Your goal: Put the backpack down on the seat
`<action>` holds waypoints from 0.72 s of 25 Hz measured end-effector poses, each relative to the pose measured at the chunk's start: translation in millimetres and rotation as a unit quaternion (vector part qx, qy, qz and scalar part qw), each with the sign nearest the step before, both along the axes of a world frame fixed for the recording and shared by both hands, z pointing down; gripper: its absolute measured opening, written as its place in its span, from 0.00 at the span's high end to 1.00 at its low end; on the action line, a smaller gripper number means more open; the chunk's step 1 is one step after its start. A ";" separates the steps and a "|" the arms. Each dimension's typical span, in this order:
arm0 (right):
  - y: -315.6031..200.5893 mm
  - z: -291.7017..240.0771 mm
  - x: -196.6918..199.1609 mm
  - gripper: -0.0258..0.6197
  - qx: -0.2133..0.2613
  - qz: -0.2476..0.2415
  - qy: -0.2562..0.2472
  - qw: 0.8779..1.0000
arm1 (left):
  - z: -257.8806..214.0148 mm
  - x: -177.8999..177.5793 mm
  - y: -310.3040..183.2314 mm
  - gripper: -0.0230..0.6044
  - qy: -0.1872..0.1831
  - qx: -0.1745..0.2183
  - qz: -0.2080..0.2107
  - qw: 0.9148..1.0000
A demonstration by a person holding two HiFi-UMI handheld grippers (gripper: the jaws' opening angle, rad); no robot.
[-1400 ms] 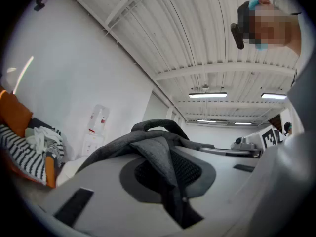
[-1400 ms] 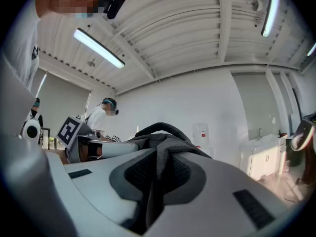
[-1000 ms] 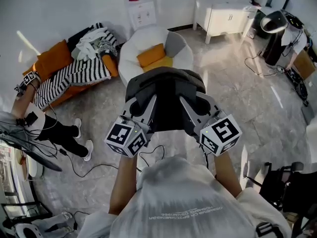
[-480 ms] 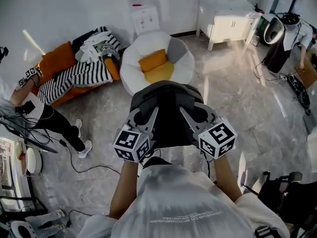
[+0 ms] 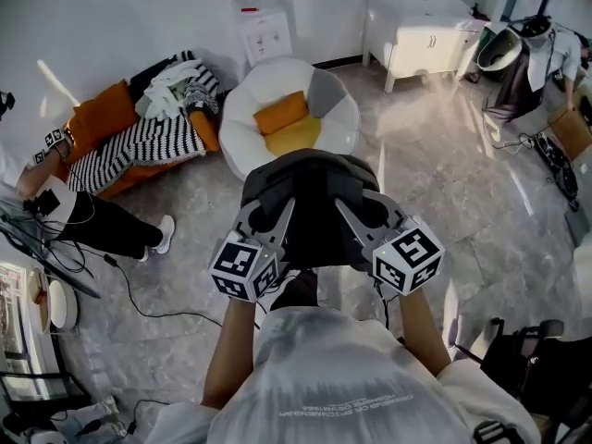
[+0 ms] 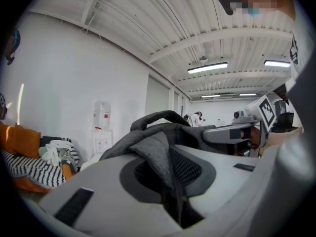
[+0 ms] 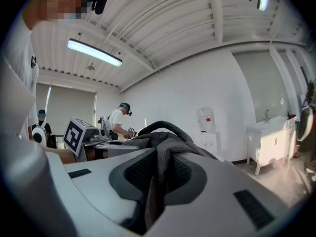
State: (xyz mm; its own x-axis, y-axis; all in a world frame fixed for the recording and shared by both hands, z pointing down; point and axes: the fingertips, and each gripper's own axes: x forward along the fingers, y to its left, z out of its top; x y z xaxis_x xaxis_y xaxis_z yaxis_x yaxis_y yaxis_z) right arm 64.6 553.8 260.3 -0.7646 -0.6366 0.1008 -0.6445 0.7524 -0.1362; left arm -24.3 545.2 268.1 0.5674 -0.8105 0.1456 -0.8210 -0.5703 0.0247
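A dark grey backpack [image 5: 310, 202] hangs in the air between my two grippers, just short of the white round seat [image 5: 242, 109]. My left gripper [image 5: 265, 209] is shut on the backpack's left side and my right gripper [image 5: 363, 206] on its right side. In the left gripper view, the left gripper [image 6: 170, 164] pinches a fold of the backpack [image 6: 163, 132]. The right gripper [image 7: 157, 174] likewise clamps the fabric of the backpack [image 7: 165, 135], whose carry handle arches above. An orange cushion [image 5: 280, 114], a yellow one [image 5: 294, 137] and a grey one [image 5: 326, 91] lie on the seat.
An orange sofa [image 5: 102, 109] with a striped blanket [image 5: 139, 137] and clothes stands at the left, where a person [image 5: 102, 229] sits. Cables [image 5: 148, 308] cross the marble floor. A white cabinet [image 5: 425, 35] is at the back right, dark equipment [image 5: 527, 359] at the lower right.
The backpack stays held by both grippers and sits slightly lower in the head view. The seated person at the left has shifted their legs.
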 end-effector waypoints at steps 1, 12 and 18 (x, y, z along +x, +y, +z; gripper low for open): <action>-4.7 1.3 1.4 0.89 -0.001 0.001 0.001 1.000 | 1.5 1.4 -4.9 0.87 -0.005 0.001 0.003 1.000; -102.8 13.1 -6.4 0.89 -0.021 0.008 0.008 1.000 | 17.4 -4.2 -106.2 0.87 -0.006 -0.009 0.029 1.000; -161.3 21.9 -11.5 0.89 -0.043 0.016 0.011 0.999 | 20.4 -9.7 -163.2 0.87 -0.011 -0.016 0.045 0.999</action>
